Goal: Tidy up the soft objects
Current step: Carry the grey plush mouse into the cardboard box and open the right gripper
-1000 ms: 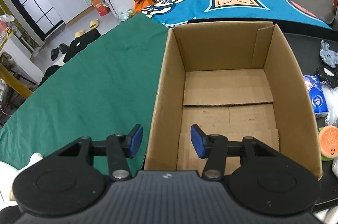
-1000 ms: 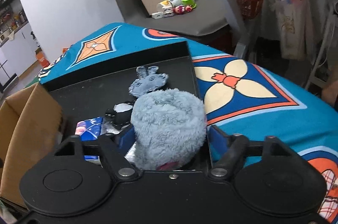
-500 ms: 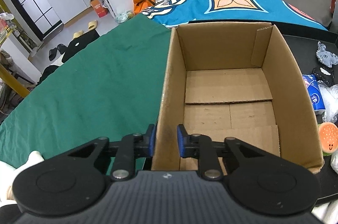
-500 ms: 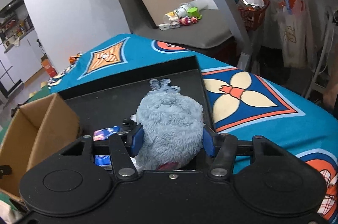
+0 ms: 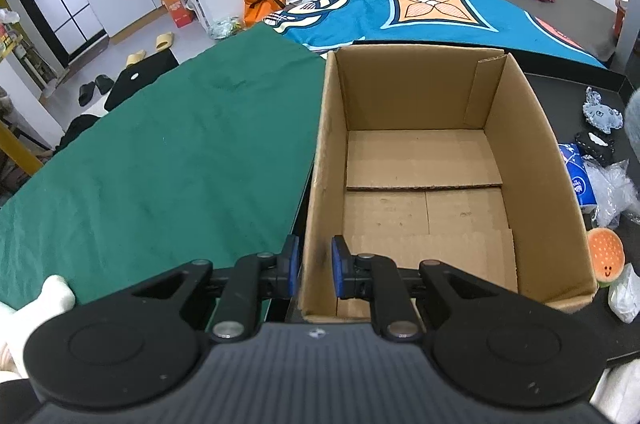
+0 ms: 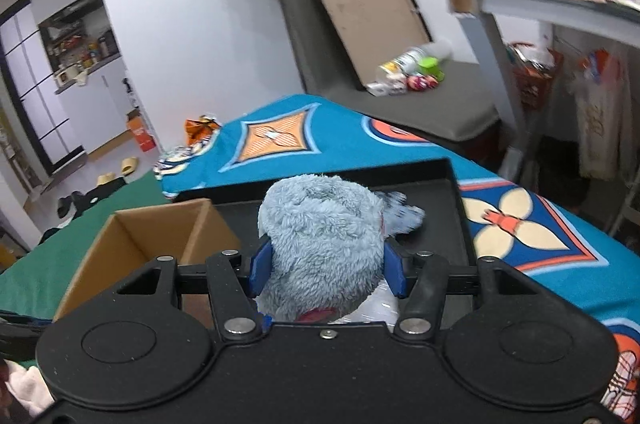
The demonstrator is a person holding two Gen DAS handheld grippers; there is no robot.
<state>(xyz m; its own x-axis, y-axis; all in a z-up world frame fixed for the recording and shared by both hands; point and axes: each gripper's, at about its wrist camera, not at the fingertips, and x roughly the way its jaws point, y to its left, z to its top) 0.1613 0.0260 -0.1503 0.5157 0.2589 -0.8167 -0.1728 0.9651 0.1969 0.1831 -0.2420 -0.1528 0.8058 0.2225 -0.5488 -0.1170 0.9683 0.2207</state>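
An open, empty cardboard box [image 5: 424,179] stands between the green cloth and the black tray. My left gripper [image 5: 314,266] is shut on the box's near left wall, one blue pad on each side. My right gripper [image 6: 326,266] is shut on a fluffy grey-blue plush toy [image 6: 320,236] and holds it above the black tray [image 6: 448,220], to the right of the box [image 6: 160,240]. An edge of that plush shows at the right of the left wrist view [image 5: 632,127].
On the tray right of the box lie a small grey plush [image 5: 602,111], a black-and-white toy [image 5: 596,143], a blue tissue pack [image 5: 578,175], crumpled plastic [image 5: 614,191] and an orange burger plush [image 5: 606,256]. A green cloth [image 5: 160,159] covers the table's left.
My left gripper closed on the box wall and stays there. My right gripper rose with the grey-blue plush and moved left toward the box.
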